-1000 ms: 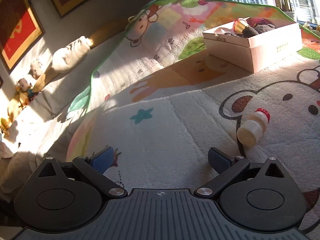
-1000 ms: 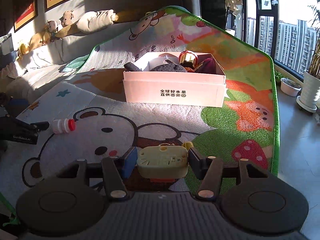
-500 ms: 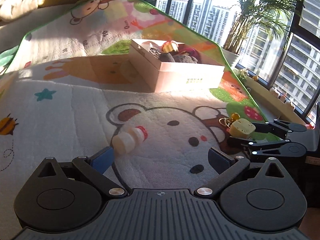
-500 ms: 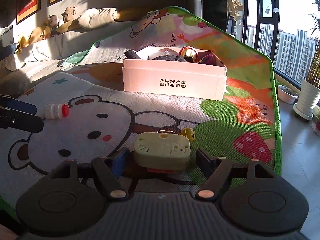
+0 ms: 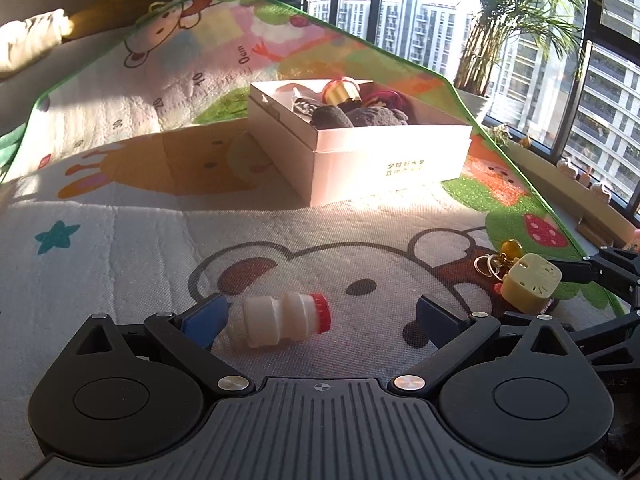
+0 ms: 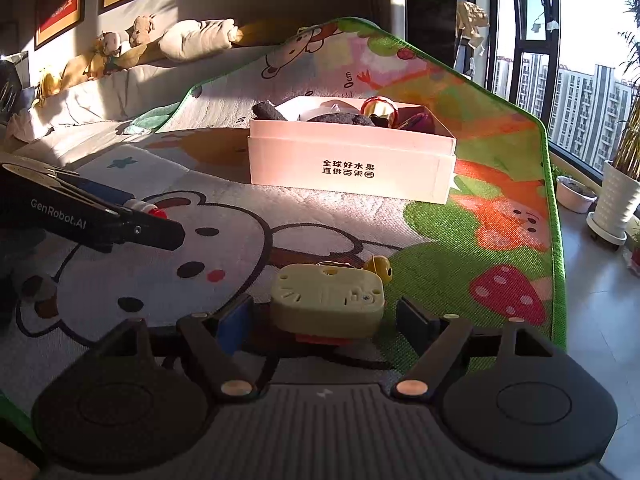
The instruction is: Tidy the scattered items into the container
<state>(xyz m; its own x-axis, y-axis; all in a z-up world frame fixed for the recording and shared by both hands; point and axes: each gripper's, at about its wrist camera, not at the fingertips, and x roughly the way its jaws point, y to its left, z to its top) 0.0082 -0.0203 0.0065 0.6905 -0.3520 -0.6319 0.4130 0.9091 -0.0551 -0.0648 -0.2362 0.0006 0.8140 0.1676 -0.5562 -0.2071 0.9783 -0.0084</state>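
Your right gripper (image 6: pixel 324 314) has just been spreading its jaws, and the pale yellow toy (image 6: pixel 328 300) lies between them, unpinched, on the play mat (image 6: pixel 440 232). Your left gripper (image 5: pixel 320 314) stands wide apart too, the small white bottle (image 5: pixel 282 318) with the red cap lying on its side between the fingers, just beside the left one. Farther off on the mat sits the pink box (image 6: pixel 348 168), holding dark plush pieces, a gold-and-red toy and something magenta.
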